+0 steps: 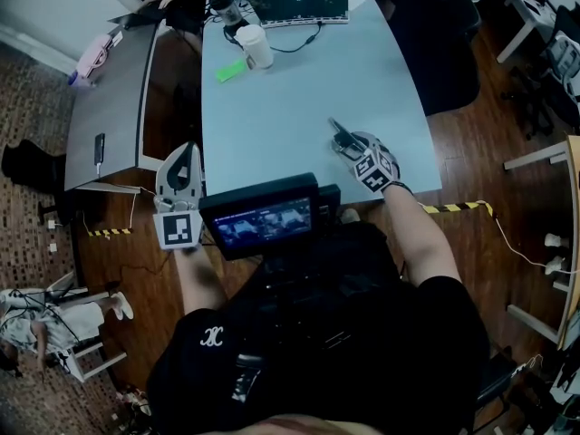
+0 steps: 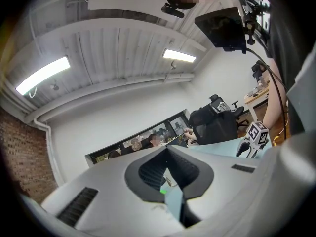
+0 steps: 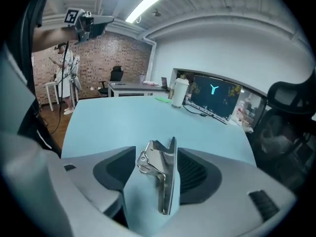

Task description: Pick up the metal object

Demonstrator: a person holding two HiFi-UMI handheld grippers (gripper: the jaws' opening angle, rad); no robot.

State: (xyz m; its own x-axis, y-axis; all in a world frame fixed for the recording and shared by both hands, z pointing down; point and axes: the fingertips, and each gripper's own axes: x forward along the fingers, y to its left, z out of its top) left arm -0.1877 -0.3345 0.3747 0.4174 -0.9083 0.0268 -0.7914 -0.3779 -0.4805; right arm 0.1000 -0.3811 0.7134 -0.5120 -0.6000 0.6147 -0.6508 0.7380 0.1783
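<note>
A shiny metal bulldog clip [image 3: 160, 174] lies on the pale blue table [image 3: 108, 127], near its front right edge in the head view [image 1: 342, 137]. My right gripper [image 3: 157, 153] is down at the table with its jaws standing wide on either side of the clip; bare table shows between the left jaw and the clip, so the pads do not press on it. In the head view the right gripper [image 1: 341, 136] points away from me. My left gripper [image 1: 185, 148] hangs off the table's left edge, tilted upward, with its tips together [image 2: 167, 149] and nothing held.
At the table's far end stand an open laptop [image 1: 299, 1], a white cup [image 1: 255, 45], a dark tumbler [image 1: 224, 9] and a green item [image 1: 231, 70]. A grey desk [image 1: 109, 107] stands left, a black chair [image 1: 435, 43] right. A small monitor [image 1: 261, 217] sits at my chest.
</note>
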